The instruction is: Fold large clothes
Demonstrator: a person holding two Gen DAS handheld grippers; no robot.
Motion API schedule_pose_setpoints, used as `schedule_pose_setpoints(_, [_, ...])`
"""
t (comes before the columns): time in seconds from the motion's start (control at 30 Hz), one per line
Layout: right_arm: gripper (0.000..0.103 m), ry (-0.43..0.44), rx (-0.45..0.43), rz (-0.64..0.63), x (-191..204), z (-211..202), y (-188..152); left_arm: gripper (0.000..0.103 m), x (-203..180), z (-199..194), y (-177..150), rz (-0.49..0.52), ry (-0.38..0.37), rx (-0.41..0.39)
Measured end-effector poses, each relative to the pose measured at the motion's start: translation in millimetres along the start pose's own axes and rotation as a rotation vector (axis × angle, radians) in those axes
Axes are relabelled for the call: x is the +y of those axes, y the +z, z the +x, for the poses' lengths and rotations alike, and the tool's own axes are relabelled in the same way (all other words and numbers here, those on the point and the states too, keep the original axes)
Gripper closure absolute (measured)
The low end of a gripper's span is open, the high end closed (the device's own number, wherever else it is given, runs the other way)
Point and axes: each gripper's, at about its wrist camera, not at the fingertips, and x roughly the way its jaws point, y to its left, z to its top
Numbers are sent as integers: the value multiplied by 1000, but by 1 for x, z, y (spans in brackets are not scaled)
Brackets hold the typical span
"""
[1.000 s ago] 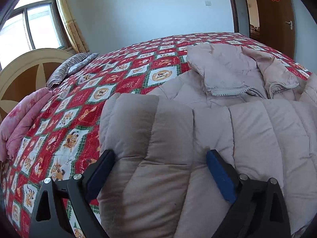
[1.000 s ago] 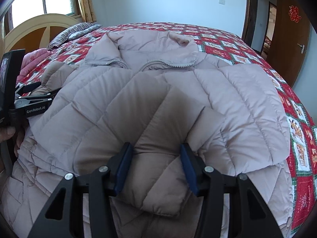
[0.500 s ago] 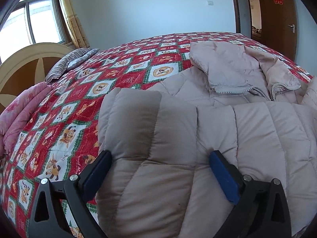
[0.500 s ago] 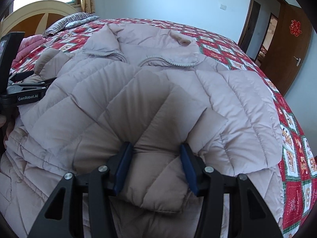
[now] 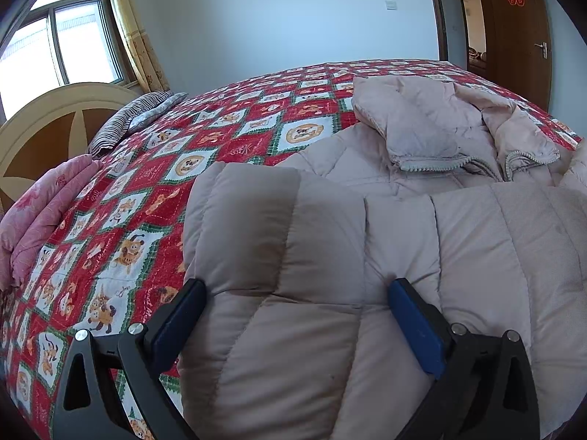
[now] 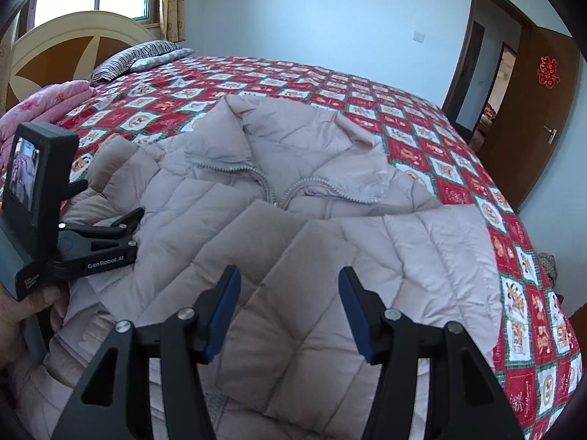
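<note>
bed: red cartoon-patchwork quilt, beige quilted puffer jacket on top
room: brown wooden door ajar
left hand-held gripper: wide, straddling jacket fold
right hand-held gripper: wide, over jacket

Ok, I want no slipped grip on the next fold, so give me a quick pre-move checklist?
1. Left gripper on the sleeve: jaws wide, fabric between them unclamped, not ok.
2. Right gripper on the other sleeve: jaws apart, not ok.
3. Both sleeves folded across the jacket front: ok.
4. Collar flat, zipper shut below it: ok.
5. Jacket wholly on the bed: near hem out of view, cannot tell.
</note>
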Motion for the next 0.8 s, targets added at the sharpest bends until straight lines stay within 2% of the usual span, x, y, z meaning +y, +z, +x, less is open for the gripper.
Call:
schedule_pose_setpoints(0.1, [45,6,44,7,0,19,-4,2,0,0,0,-1,0,0])
schedule_pose_setpoints(0.23, [44,13,48,14,-6,30,-16,2,0,0,0,2,1,1])
schedule_pose_setpoints(0.43, [42,13,22,24,-6,36,-30,2,0,1,1,3,4,1])
schedule_pose_setpoints(0.8, [41,13,15,27,-5,40,-32,1,-1,3,1,7,10,7])
